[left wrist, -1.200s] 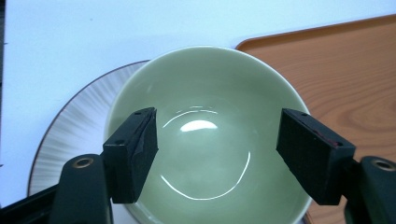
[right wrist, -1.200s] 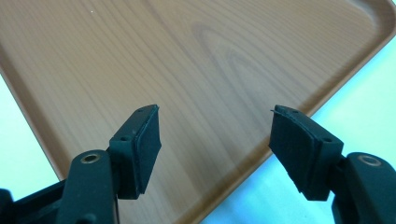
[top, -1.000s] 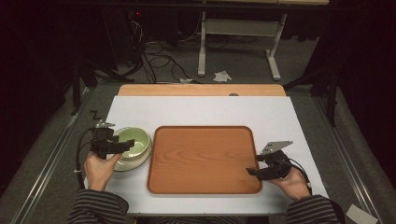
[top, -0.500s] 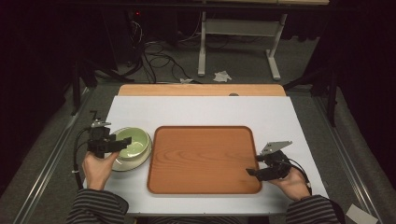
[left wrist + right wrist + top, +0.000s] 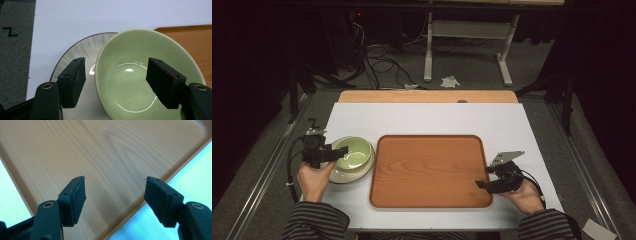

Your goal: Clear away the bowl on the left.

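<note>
green bowl [image 5: 147, 80]: glazed ceramic, glossy, smooth | plate [image 5: 77, 53]: glazed, pale, fine radial lines, dark rim | tray [image 5: 429, 170]: wood grain look, smooth, low sheen | table top [image 5: 427, 120]: white, matt | gripper pads [image 5: 79, 198]: black, matt, rubber-like

The green bowl [image 5: 140, 82] hides much of the ribbed plate [image 5: 77, 53] beneath it

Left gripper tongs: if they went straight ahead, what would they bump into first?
Probably the green bowl. The left gripper has open tongs straddling the bowl's near rim, one tong over the white plate beneath it. Depth is uncertain.
</note>
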